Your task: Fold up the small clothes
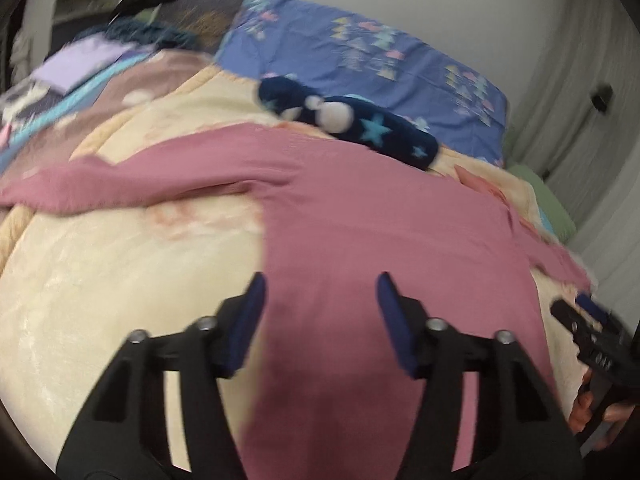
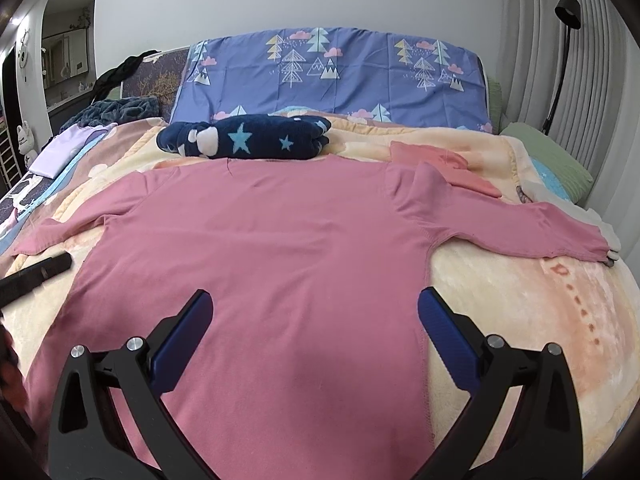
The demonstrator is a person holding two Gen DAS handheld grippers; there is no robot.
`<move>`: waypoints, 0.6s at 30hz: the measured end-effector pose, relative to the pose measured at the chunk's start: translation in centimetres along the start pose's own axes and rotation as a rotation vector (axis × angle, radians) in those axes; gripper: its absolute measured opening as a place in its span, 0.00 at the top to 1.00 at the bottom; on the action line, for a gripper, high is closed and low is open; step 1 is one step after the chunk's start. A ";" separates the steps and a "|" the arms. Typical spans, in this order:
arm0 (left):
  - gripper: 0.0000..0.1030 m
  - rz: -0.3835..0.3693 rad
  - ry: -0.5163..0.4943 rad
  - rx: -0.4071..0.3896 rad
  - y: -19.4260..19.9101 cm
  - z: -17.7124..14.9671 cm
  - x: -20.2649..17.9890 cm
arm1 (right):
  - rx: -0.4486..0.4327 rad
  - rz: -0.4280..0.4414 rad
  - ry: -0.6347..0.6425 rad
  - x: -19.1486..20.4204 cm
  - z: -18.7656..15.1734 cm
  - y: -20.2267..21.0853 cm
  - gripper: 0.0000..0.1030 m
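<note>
A pink long-sleeved shirt (image 2: pixel 272 248) lies flat on a cream blanket (image 2: pixel 520 320), both sleeves spread out to the sides. In the left wrist view the shirt (image 1: pixel 380 232) looks blurred. My left gripper (image 1: pixel 320 292) is open and empty over the shirt's left edge near the hem. My right gripper (image 2: pixel 316 304) is open and empty over the lower body of the shirt, with its right finger near the shirt's right side seam. The right gripper also shows at the right edge of the left wrist view (image 1: pixel 588 320).
A folded navy garment with stars (image 2: pixel 248 138) lies beyond the shirt's collar. A blue tree-print pillow (image 2: pixel 332 72) stands at the headboard. A folded salmon cloth (image 2: pixel 440 164) and green pillow (image 2: pixel 548 156) lie right. A lilac garment (image 2: pixel 64 148) lies far left.
</note>
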State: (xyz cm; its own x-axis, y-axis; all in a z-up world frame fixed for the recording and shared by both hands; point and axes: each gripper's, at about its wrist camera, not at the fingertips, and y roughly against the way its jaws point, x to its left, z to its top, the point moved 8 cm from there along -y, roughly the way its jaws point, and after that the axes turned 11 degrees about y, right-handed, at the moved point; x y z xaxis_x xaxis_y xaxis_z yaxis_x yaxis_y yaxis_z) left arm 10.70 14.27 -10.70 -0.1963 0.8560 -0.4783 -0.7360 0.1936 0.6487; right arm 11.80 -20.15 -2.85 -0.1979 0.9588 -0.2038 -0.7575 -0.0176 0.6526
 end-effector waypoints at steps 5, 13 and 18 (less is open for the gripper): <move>0.37 0.107 0.358 -0.036 -0.4 4.9 13.4 | 0.025 -0.007 0.007 -0.2 -0.3 -1.2 0.01; 0.20 0.136 0.765 -0.146 -0.5 9.2 25.6 | 0.064 -0.011 0.008 -0.3 -0.5 -2.9 0.01; 0.96 0.184 0.756 -0.242 -0.9 12.7 27.1 | 0.072 -0.008 0.021 -0.1 -0.7 -3.3 0.01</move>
State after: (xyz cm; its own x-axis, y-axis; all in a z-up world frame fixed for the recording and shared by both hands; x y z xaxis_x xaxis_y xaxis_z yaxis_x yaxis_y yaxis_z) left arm 14.32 43.40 -16.74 -0.6484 0.2920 -0.7030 -0.7520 -0.1018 0.6513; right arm 13.83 -20.38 -5.52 -0.2057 0.9526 -0.2242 -0.7125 0.0113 0.7016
